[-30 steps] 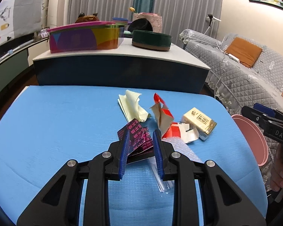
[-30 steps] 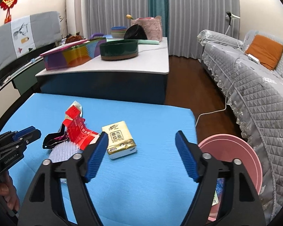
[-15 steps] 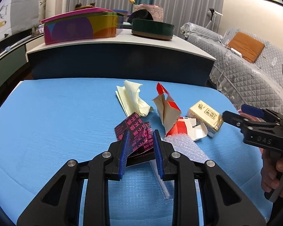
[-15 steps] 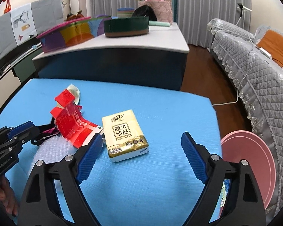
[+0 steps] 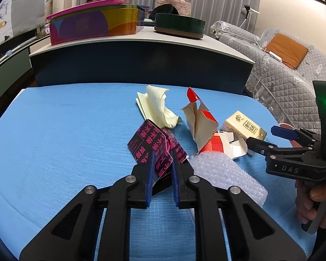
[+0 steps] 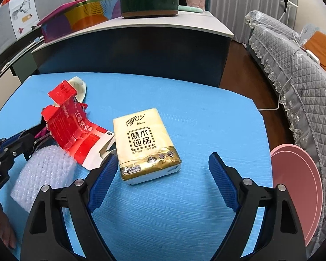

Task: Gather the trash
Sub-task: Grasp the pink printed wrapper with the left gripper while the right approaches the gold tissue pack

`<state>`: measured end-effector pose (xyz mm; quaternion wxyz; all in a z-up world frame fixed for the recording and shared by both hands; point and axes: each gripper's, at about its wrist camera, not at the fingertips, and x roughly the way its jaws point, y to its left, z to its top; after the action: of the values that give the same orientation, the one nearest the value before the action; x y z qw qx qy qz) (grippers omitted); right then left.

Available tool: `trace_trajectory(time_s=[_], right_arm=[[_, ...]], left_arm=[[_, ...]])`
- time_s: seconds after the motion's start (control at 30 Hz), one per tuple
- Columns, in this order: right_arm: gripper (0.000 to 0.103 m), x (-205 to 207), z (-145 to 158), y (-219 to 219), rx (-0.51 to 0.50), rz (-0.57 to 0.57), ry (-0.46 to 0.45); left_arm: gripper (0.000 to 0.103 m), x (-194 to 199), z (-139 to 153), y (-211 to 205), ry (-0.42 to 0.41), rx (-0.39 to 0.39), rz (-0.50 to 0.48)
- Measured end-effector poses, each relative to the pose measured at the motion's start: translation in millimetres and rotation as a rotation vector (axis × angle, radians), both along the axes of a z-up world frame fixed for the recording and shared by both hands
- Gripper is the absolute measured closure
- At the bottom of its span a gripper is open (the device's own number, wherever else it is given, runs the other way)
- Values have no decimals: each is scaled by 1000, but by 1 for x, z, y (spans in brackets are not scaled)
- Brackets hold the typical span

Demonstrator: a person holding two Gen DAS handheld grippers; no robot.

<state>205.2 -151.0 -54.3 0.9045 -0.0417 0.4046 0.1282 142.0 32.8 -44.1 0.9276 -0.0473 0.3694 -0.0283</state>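
Observation:
On the blue table [image 5: 65,130] lies a heap of trash. My left gripper [image 5: 163,154] is closing and pinches a dark wrapper with pink lettering [image 5: 150,141], which buckles up between the pads. Beside it are crumpled yellow paper [image 5: 156,106], a torn red carton [image 5: 202,124] and bubble wrap [image 5: 223,174]. My right gripper [image 6: 162,158] hangs wide above the table, its jaws closing a little. The near end of a yellow tissue pack [image 6: 145,145] lies between its tips, close to the left finger [image 6: 104,174], and neither pad presses on it.
A pink bin [image 6: 293,191] stands off the table's right edge. Behind the table a low cabinet [image 5: 141,52] carries a colourful box [image 5: 93,26] and a green round tin [image 5: 180,25]. A grey quilted sofa [image 6: 304,76] is at the right. A hand [image 5: 310,204] holds the right gripper.
The left jaws have narrowed onto the dark wrapper, which now stands crumpled between them. The right gripper has come down and closer to the tissue pack.

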Motion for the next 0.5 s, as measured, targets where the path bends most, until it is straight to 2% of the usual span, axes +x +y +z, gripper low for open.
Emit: trace_trajectory(time_s=[0.1,0.17,0.23,0.33,0.47,0.5], right_arm=[[37,0,0,1,0,6,1],[49,-1,0,1,-5,10,4],[68,-1,0,1,-6,12,9],[83,-3,2,-2,-2,10,3],[82,-7,5,-3,-1,13,0],[72,-7,5,-4,-2,8,-3]], left_arm=[[94,0,1,1,-5,1,1],[95,-1,2,1,-9,3,2],[96,1,3,1,-12,6,0],[97,2,5,-1,-20,11,-3],[97,1,8,-3,-28,15,-8],[97,1,8,-3,-28,15,-8]])
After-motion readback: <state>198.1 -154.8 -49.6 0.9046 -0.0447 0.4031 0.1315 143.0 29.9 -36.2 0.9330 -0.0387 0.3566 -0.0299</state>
